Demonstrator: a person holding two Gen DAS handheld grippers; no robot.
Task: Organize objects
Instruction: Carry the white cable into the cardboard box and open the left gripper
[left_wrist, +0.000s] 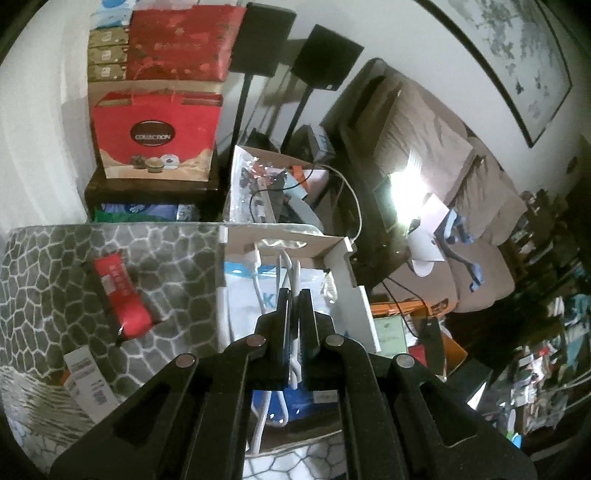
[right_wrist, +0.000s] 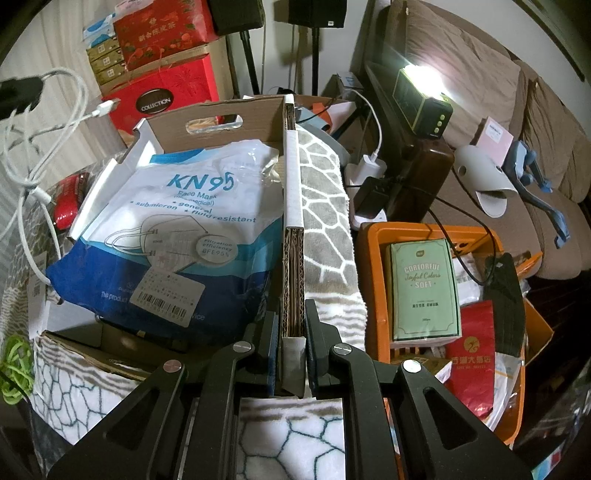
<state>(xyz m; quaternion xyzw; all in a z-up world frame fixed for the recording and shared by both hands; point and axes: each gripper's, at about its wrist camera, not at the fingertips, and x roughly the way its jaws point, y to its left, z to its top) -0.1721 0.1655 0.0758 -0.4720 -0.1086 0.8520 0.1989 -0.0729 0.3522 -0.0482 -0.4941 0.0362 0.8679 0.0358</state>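
1. Left wrist view: the left hand-held gripper (left_wrist: 294, 295) is clamped on a white cable (left_wrist: 291, 363), its fingers pressed together over the cord, above the open cardboard box (left_wrist: 360, 291).
2. In the same view the box holds a blue-and-white mask bag (left_wrist: 243, 295), mostly covered by the gripper. The cable trails down between the fingers and over the bag.
3. Left of the box a red packet (left_wrist: 123, 295) lies on a grey stone-pattern blanket (left_wrist: 166, 258). Beyond stand stacked red gift bags (left_wrist: 155, 136). A brown sofa (left_wrist: 443, 155) fills the right side, and a bright glare on it washes out what lies there.
4. Right wrist view: the right hand-held gripper (right_wrist: 293, 306) is closed on the box's right wall (right_wrist: 293, 206), corrugated edge between its fingers.
5. Here the KN95 mask bag (right_wrist: 177, 221) fills the box (right_wrist: 207, 110). The white cable (right_wrist: 48, 147) hangs in loops at the left, held by the left gripper (right_wrist: 14, 96), which is cut off by the frame edge.
6. Right of the box an orange basket (right_wrist: 376, 236) holds a green "Soft" box (right_wrist: 424, 288) and red packets, packed close. A lit lamp (right_wrist: 424, 99) sits behind it.
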